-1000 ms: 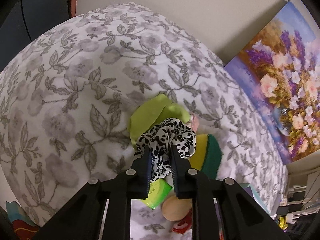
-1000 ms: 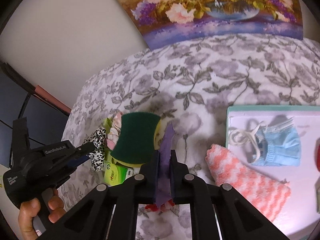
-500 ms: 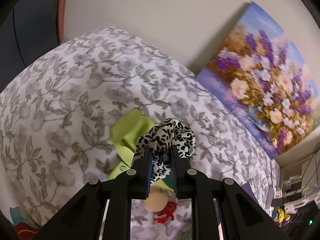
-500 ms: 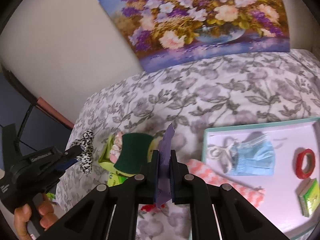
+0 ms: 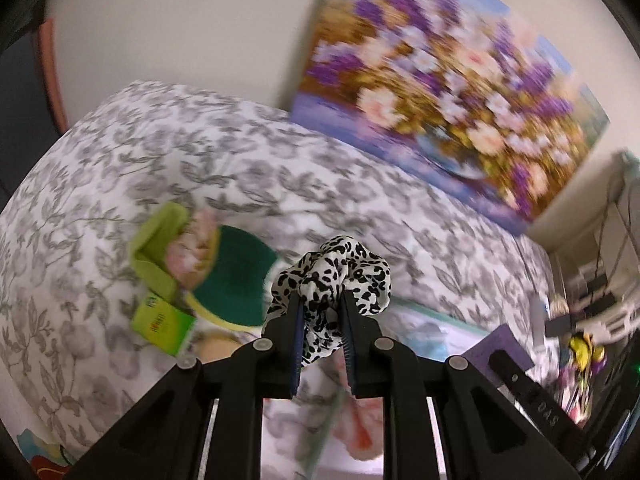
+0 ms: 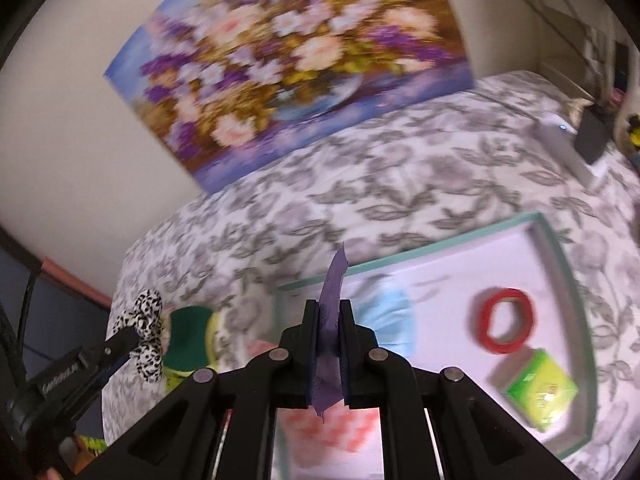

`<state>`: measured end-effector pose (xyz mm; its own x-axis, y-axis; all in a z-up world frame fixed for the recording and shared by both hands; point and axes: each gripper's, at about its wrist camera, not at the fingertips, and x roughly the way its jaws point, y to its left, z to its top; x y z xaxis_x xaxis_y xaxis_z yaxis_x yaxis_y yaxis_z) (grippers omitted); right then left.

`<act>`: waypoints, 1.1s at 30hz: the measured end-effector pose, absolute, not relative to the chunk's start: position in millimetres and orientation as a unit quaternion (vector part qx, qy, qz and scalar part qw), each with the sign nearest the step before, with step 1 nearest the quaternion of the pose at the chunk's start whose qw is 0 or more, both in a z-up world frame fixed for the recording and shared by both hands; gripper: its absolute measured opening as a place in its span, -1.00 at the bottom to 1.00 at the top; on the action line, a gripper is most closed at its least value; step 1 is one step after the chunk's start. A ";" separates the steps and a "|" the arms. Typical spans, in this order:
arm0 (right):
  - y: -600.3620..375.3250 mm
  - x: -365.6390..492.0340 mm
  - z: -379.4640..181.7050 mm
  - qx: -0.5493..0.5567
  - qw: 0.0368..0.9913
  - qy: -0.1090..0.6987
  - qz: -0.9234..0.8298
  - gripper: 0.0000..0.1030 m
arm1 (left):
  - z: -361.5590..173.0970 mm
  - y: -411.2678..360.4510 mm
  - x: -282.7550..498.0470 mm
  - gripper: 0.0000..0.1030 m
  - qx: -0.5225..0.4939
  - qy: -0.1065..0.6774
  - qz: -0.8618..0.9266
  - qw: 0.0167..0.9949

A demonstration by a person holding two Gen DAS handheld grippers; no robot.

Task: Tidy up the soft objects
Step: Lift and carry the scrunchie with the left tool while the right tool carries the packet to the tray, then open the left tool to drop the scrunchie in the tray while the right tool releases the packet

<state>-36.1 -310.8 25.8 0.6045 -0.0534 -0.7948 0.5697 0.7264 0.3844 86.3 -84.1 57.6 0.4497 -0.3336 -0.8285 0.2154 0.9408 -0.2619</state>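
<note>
**Both grippers loaded, tray ahead**

The left gripper (image 5: 322,312) is clamped on a black-and-white spotted scrunchie (image 5: 340,276), the fabric bunched between narrow jaws and puffing out above the tips. The right gripper (image 6: 329,320) is pinched tight on a thin purple cloth (image 6: 334,292), which stands up edge-on between its pads and hangs out a little below them. Neither item touches the bed; both are held in the air above the flowered bedspread (image 6: 400,184).

The step in hand looks like the carry: two soft things picked up and on their way to the teal-rimmed tray (image 6: 556,248). In the right wrist view the tray lies directly beyond the purple cloth and already holds a blue face mask (image 6: 394,320), a red tape roll (image 6: 506,326) and a green packet (image 6: 540,390). A pink-and-white cloth (image 6: 340,424) lies at its near left corner, partly hidden by the gripper. Left of the tray, a green sponge (image 5: 236,276) sits in a small pile with a lime cloth (image 5: 156,248) and other bits too blurred to name.

The next move likely calls for bringing each gripper over a bare patch of the tray, lowering it, and letting go. Thin cloth may cling to the pads, so a clean release matters.
</note>
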 end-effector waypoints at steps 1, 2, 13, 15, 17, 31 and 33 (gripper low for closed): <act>-313.6 -39.1 25.4 0.319 0.835 0.404 -0.192 -0.82 | 57.0 -93.2 81.3 -0.65 -0.051 0.499 -0.171 0.848; -319.9 -44.2 24.7 0.318 0.833 0.405 -0.203 -0.82 | 56.4 -99.4 77.8 -0.65 -0.047 0.500 -0.177 0.847; -359.7 -79.7 15.5 0.325 0.809 0.419 -0.253 -0.81 | 32.5 -187.4 25.6 -0.63 0.048 0.516 -0.252 0.817; -362.5 -82.8 15.0 0.322 0.808 0.422 -0.257 -0.81 | 27.3 -198.5 17.3 -0.63 0.067 0.517 -0.259 0.813; -364.0 -84.8 13.8 0.323 0.806 0.424 -0.257 -0.81 | 22.0 -207.2 11.6 -0.62 0.079 0.519 -0.262 0.810; -365.2 -82.5 2.3 0.309 0.790 0.458 -0.266 -0.74 | -2.9 -209.7 17.8 -0.43 0.077 0.557 -0.236 0.792; -365.3 -82.1 1.7 0.305 0.788 0.463 -0.269 -0.71 | -2.5 -208.3 19.4 -0.42 0.076 0.557 -0.233 0.793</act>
